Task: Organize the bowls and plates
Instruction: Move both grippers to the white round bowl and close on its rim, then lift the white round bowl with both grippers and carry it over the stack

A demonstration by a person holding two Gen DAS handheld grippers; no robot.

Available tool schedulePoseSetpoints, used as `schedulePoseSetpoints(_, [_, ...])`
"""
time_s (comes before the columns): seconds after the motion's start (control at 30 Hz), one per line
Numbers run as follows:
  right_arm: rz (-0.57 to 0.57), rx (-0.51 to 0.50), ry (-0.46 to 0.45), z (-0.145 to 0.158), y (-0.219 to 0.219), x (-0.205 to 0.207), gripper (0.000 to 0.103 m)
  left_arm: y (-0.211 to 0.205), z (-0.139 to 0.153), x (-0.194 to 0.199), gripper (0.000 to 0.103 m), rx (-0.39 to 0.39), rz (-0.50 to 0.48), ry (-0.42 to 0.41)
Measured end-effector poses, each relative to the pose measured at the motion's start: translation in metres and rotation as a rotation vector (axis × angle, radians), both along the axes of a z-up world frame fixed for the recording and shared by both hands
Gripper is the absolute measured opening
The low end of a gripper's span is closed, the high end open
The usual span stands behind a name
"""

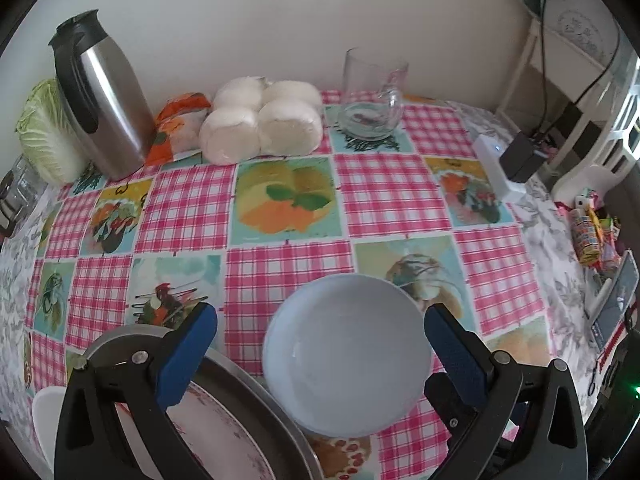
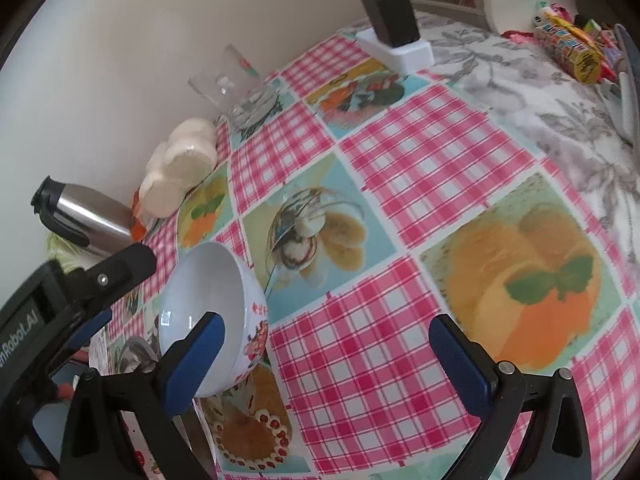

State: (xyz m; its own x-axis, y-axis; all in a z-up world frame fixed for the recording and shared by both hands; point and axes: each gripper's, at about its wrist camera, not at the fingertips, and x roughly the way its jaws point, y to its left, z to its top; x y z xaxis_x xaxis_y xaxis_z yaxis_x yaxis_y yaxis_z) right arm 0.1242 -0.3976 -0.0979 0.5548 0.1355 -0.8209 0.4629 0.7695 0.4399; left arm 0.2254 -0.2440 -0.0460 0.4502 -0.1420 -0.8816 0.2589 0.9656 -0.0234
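**White bowl between wide-spread fingers, near edge of surface**

Left hand-held gripper released, fingers spread either side of white bowl, not visibly touching it. Bowl upright on checked surface, rim just beside metal-rimmed plate at lower left. Right hand-held gripper released, holding nothing, over bare cloth. Wide open room mid-surface; thermos, glass jug along wall. Partial lettering "mRobot.AI" on the left device in the right wrist view.
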Motion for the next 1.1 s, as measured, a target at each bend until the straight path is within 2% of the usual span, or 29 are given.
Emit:
schedulePoseSetpoints(0.17, [0.019,0.007,0.015,-0.007,0.006,0.005,0.102,0.006,-0.009,0.004,0.103,0.011,0.018,0.024])
schedulePoseSetpoints(0.27, [0.014,0.018,0.022,-0.012,0.008,0.007,0.095,0.008,-0.014,0.006,0.103,0.018,0.027,0.035])
schedulePoseSetpoints(0.33, [0.011,0.032,0.026,-0.015,0.008,0.008,0.083,0.008,-0.016,0.006,0.103,0.020,0.026,0.040])
schedulePoseSetpoints(0.77, [0.054,0.055,-0.007,-0.014,0.025,0.016,0.049,0.015,-0.021,0.008,0.103,0.017,0.052,0.050])
schedulePoseSetpoints(1.0, [0.085,0.063,-0.043,-0.008,0.034,0.018,0.019,0.018,-0.020,0.008,0.103,-0.003,0.066,0.055])
schedulePoseSetpoints(1.1, [0.084,0.062,-0.044,-0.007,0.034,0.017,0.016,0.018,-0.020,0.007,0.103,-0.002,0.064,0.055])
